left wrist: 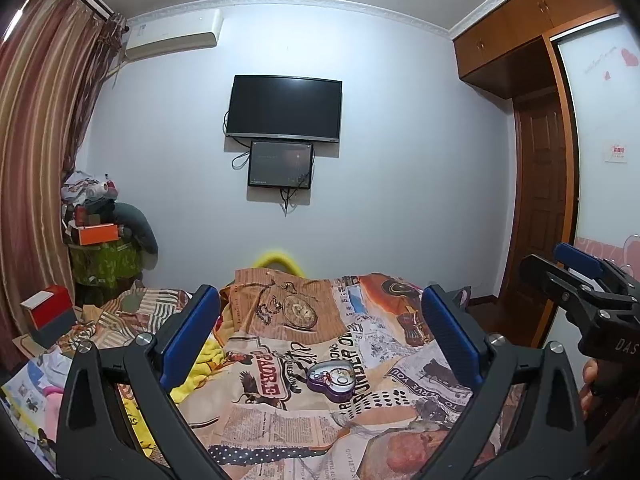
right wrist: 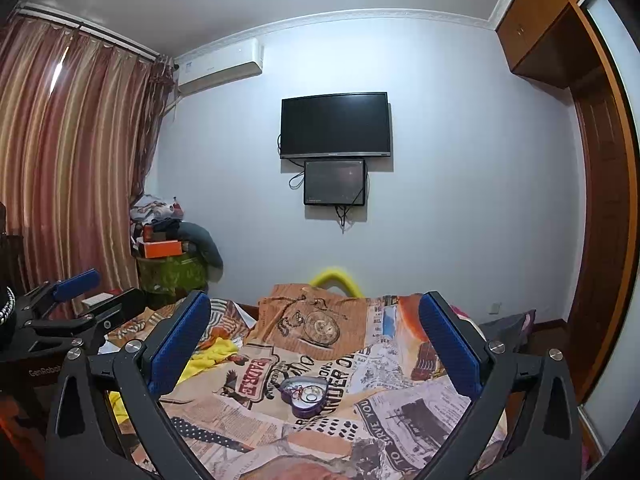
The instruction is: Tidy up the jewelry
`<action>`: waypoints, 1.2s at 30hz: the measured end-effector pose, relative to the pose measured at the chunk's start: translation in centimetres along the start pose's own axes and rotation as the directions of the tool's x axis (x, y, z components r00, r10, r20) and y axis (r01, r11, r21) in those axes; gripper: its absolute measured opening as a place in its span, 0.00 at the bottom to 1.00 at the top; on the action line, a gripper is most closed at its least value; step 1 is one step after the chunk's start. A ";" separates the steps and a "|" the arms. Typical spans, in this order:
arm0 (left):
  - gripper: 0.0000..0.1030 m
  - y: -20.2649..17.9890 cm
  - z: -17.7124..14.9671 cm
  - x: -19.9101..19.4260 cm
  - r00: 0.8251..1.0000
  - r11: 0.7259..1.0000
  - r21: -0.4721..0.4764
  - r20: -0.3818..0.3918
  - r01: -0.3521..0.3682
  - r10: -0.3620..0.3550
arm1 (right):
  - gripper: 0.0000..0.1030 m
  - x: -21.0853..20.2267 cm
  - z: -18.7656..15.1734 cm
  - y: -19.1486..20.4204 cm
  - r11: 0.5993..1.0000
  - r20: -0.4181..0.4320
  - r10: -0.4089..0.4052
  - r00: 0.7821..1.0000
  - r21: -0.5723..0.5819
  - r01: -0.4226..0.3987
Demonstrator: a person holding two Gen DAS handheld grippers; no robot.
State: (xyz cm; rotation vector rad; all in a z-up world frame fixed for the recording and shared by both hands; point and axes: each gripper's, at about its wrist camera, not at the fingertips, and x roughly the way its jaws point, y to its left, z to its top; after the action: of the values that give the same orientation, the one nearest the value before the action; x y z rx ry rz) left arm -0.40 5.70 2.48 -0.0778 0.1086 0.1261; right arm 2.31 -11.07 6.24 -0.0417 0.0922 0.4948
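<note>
left gripper (left wrist: 320, 344) wide open, empty | right gripper (right wrist: 316, 348) wide open, empty | purple heart-shaped tin of jewelry (left wrist: 333, 380) open on newspaper-print quilt (left wrist: 280, 424), ahead of both; risk: soft bedding may tilt tin, spilling rings

Left gripper (left wrist: 320, 334): I hold it level, jaws wide apart, gripping nothing
Right gripper (right wrist: 316, 336): level beside it, jaws wide apart, also gripping nothing
</note>
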 end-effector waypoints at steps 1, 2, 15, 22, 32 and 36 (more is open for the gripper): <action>0.99 0.0 0.0 0.0 1.000 1.000 -0.001 -0.002 0.000 0.000 | 1.00 0.0 0.0 -0.1 1.000 -0.002 0.001 1.000 0.001 -0.001; 0.99 0.0 -0.1 0.1 1.000 1.000 -0.002 -0.005 0.001 -0.001 | 1.00 -0.1 -0.1 -0.1 1.000 -0.003 0.002 1.000 0.003 -0.002; 0.99 -0.1 -0.2 0.9 1.000 1.000 -0.011 -0.022 0.008 -0.008 | 1.00 0.1 -0.2 -0.5 1.000 -0.036 0.012 0.999 0.026 -0.011; 0.99 -0.1 -0.3 1.4 0.999 1.000 -0.010 -0.032 0.019 -0.019 | 1.00 0.1 -0.1 -0.8 0.999 -0.043 0.010 0.999 0.039 -0.008; 0.99 0.2 -0.4 2.1 0.998 0.999 -0.030 -0.054 0.038 -0.039 | 1.00 -0.1 -0.1 -0.9 0.999 -0.053 0.005 0.999 0.042 -0.003; 0.99 0.2 -0.4 2.2 0.998 0.999 -0.031 -0.053 0.035 -0.036 | 1.00 0.0 0.1 -1.1 0.999 -0.058 0.008 0.998 0.050 -0.005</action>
State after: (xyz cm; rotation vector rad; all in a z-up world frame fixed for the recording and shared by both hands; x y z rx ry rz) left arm 1.73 6.15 1.83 -0.1133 0.1584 0.0901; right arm 2.82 -12.01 6.32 -0.0067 0.1616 0.4979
